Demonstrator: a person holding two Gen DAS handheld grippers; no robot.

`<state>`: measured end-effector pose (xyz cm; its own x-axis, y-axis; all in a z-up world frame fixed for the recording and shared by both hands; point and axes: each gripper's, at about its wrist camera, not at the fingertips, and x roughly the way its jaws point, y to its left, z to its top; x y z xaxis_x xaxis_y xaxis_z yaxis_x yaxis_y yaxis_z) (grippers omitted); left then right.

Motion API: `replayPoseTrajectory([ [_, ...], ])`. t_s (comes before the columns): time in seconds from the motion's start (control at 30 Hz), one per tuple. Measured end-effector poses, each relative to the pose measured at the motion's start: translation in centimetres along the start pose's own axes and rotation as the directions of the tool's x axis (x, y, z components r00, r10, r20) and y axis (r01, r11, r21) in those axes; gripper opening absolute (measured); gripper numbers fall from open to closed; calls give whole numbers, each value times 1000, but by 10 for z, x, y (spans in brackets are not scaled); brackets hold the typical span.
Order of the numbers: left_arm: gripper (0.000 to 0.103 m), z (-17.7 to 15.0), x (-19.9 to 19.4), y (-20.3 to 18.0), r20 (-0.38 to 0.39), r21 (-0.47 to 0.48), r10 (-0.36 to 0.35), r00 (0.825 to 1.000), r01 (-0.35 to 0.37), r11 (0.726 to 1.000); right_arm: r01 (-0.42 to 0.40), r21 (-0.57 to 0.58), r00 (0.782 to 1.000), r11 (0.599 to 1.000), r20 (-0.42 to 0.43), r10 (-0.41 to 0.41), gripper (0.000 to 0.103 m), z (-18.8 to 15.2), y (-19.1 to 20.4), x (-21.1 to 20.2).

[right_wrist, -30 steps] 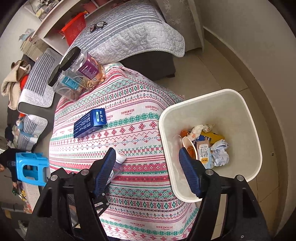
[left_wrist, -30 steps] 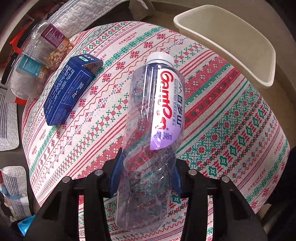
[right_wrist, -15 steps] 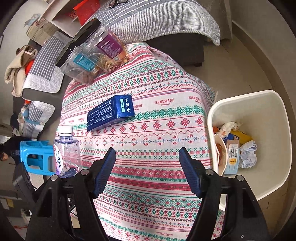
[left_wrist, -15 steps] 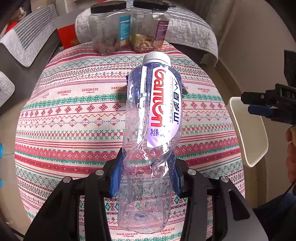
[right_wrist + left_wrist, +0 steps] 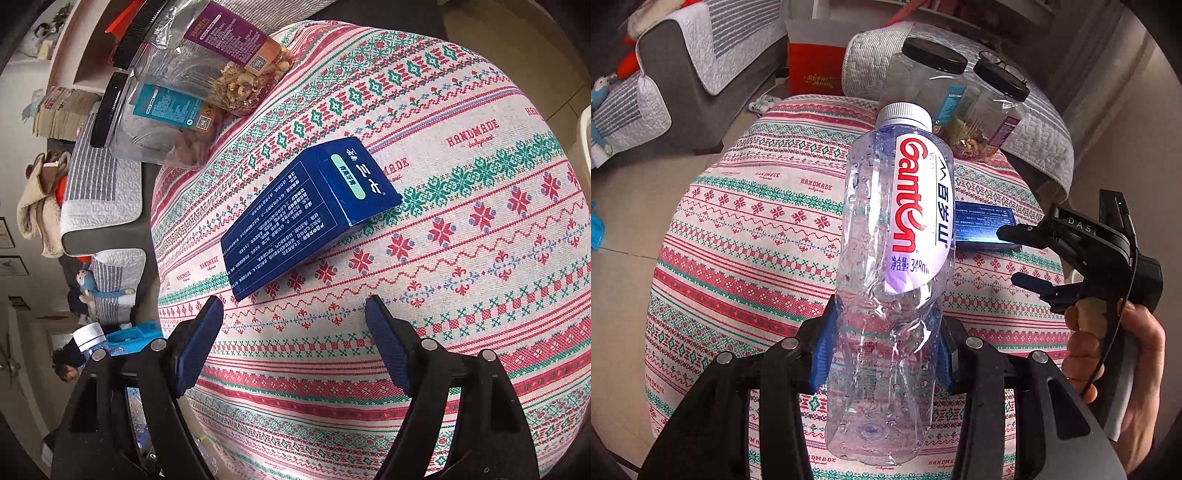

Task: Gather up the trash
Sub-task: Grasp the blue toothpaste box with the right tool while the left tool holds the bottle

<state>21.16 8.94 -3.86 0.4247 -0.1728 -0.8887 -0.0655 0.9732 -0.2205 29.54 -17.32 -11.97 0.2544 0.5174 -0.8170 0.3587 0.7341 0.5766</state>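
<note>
Left wrist view: left gripper point(image 5: 882, 354) clamped on crumpled water bottle point(image 5: 890, 266), held above the patterned tablecloth point(image 5: 746, 236); view has swung round, bin gone from sight, right gripper point(image 5: 1015, 254) now entered at right by the blue box point(image 5: 982, 225).

Right wrist view: right gripper point(image 5: 293, 347) empty, jaws just widened, nearer the blue box point(image 5: 306, 218) than before; two jars point(image 5: 192, 88) beyond
</note>
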Motion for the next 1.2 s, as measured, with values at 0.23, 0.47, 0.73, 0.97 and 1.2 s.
replayPoseTrajectory([
  [0.23,44,7,0,13,8,-30,-10,1000,10,999,-11,145,996,989,89,-2,76,10,8,25],
  [0.47,44,15,-2,20,15,-59,-27,1000,27,998,28,236,992,971,109,-55,81,27,24,52],
  [0.73,44,21,-6,31,28,-97,-22,999,25,995,143,156,976,977,143,-166,85,38,52,74],
  [0.97,44,22,-8,39,34,-136,-15,999,20,991,150,101,977,984,140,-163,65,38,54,80],
  [1.2,44,22,-11,39,43,-139,-24,999,30,990,104,73,989,992,99,-111,49,30,42,68],
])
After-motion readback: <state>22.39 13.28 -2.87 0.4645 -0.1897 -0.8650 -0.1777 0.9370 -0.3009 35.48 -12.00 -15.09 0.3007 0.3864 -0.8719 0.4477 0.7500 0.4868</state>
